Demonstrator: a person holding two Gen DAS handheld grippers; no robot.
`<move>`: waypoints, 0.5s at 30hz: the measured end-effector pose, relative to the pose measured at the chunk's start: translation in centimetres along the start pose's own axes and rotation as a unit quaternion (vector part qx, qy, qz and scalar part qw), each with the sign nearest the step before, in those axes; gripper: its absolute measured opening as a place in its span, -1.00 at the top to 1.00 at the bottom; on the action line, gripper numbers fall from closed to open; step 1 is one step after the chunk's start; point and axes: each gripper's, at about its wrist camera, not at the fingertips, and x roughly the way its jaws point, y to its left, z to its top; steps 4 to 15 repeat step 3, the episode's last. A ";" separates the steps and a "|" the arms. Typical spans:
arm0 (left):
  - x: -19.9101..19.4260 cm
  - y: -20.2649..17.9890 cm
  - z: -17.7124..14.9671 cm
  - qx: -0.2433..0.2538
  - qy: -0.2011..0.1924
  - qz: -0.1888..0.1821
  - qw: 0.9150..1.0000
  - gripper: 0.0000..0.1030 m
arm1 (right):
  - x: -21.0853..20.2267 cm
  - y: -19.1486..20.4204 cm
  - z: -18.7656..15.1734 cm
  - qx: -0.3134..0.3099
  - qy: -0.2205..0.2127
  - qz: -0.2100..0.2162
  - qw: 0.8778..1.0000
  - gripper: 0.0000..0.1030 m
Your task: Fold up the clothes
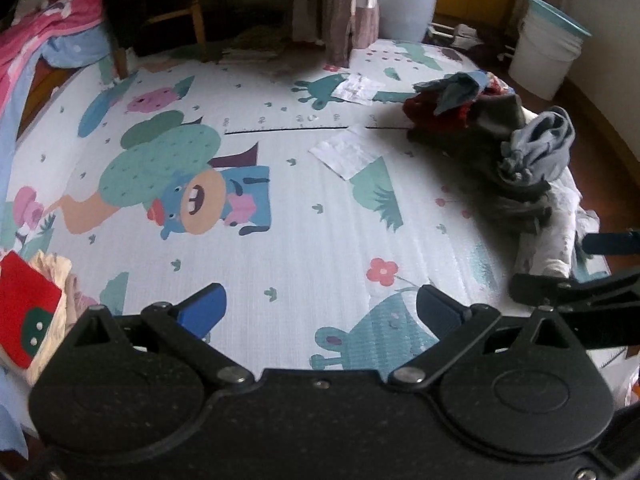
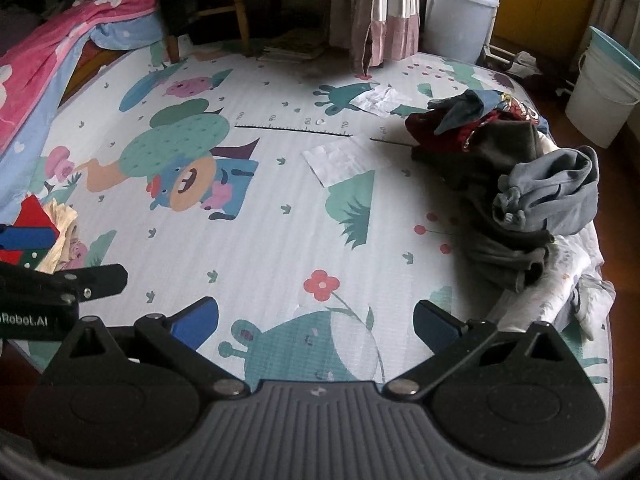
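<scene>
1. Left gripper (image 1: 318,312): jaws spread wide, holding nothing, above the play mat (image 1: 320,220).
2. Right gripper (image 2: 314,322): likewise wide apart, empty.
3. Folded clothes (image 1: 30,312): mat's near left edge.
4. Unfolded clothes heap (image 2: 516,184): mat's right side.
5. White bucket (image 2: 604,92): far right, off the mat.

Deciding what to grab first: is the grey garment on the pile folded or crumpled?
Crumpled: the grey garment lies bunched atop the clothes pile, unfolded.
</scene>
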 end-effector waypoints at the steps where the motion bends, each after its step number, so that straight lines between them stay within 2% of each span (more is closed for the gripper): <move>1: -0.1 0.0 0.0 -0.003 0.000 -0.005 1.000 -0.99 | 0.0 0.1 0.0 0.000 0.001 0.002 1.000 -1.00; 15: -0.3 0.1 0.2 -0.007 -0.005 -0.005 1.000 -0.99 | 0.0 0.1 0.1 0.003 0.001 0.005 1.000 -1.00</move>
